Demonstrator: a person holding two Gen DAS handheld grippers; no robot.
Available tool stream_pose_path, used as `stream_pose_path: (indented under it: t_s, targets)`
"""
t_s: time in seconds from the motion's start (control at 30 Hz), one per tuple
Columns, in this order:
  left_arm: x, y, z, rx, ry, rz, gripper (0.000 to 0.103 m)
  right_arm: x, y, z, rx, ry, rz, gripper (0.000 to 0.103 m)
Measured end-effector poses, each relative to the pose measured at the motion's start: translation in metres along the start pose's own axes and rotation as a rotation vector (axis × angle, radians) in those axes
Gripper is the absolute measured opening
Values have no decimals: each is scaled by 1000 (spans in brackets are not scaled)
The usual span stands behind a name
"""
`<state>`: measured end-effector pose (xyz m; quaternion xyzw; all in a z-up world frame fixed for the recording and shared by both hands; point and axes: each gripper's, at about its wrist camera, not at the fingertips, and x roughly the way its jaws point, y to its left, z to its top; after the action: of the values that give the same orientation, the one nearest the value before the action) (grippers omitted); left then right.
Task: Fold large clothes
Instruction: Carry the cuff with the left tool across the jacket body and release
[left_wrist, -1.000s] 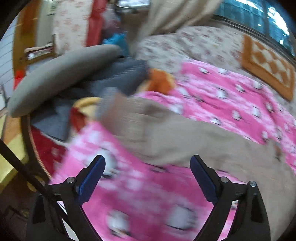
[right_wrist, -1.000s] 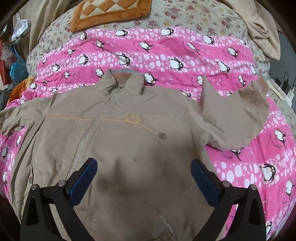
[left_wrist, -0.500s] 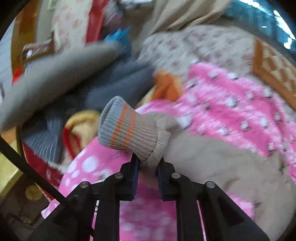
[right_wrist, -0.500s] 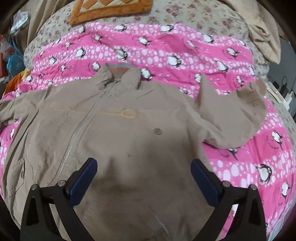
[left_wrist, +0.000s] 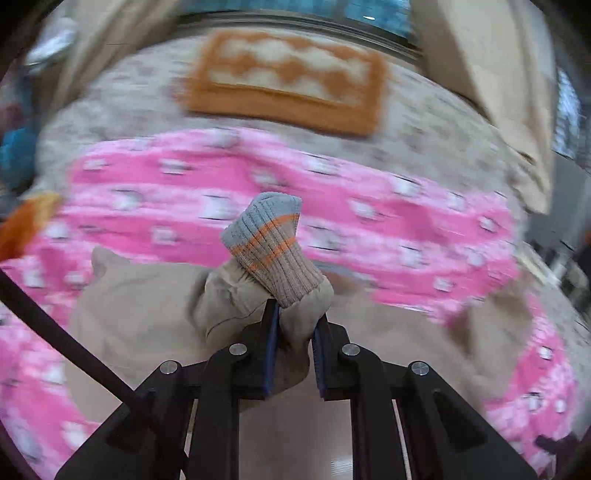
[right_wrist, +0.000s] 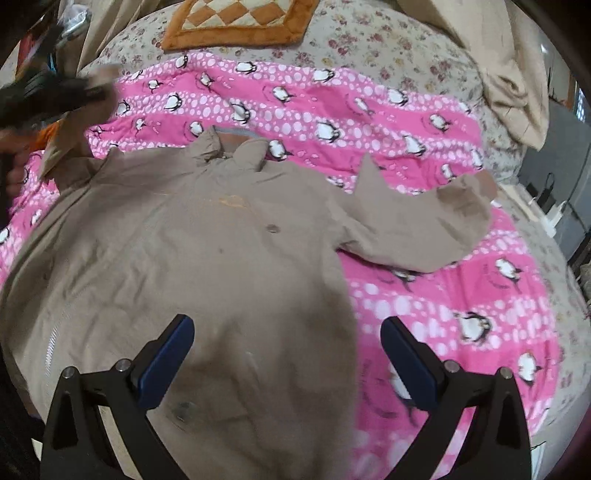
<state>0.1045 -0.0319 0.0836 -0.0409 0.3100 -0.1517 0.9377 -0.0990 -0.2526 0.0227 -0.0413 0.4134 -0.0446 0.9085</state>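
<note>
Since a moment ago the left gripper (left_wrist: 293, 328) has swung the sleeve (left_wrist: 255, 306) from the bed's left edge toward the middle. A pink penguin blanket (right_wrist: 332, 103) covers a floral bedspread (right_wrist: 388, 40), with one orange checkered mat (right_wrist: 236, 22) at the far side. One tan jacket (right_wrist: 184, 251) lies spread on the blanket. The left fingers are clamped just below the striped cuff (left_wrist: 267, 240); the right gripper (right_wrist: 286, 350) hovers spread wide over the jacket's near right hem.
</note>
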Motion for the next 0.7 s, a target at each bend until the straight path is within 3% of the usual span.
stream_pose_path:
  t_s: [0.1, 0.17, 0.27, 0.33, 0.57, 0.7]
  targets:
    - [37, -75, -16, 51, 72, -103, 0, -1, -23, -2, 65, 8, -6, 102]
    - [58, -103, -30, 94, 115, -119, 0, 1, -42, -5, 127, 24, -6, 102]
    - [92, -128, -60, 107, 261, -192, 3, 6, -58, -9, 184, 45, 13, 102]
    - [97, -133, -77, 120, 316, -232, 10, 8, -63, -11, 203, 51, 17, 102]
    - [60, -105, -87, 74, 346, -433, 19, 11, -56, -5, 209, 35, 1, 102]
    - [29, -71, -80, 91, 290, -396, 19, 12, -45, 3, 215, 14, 0, 102]
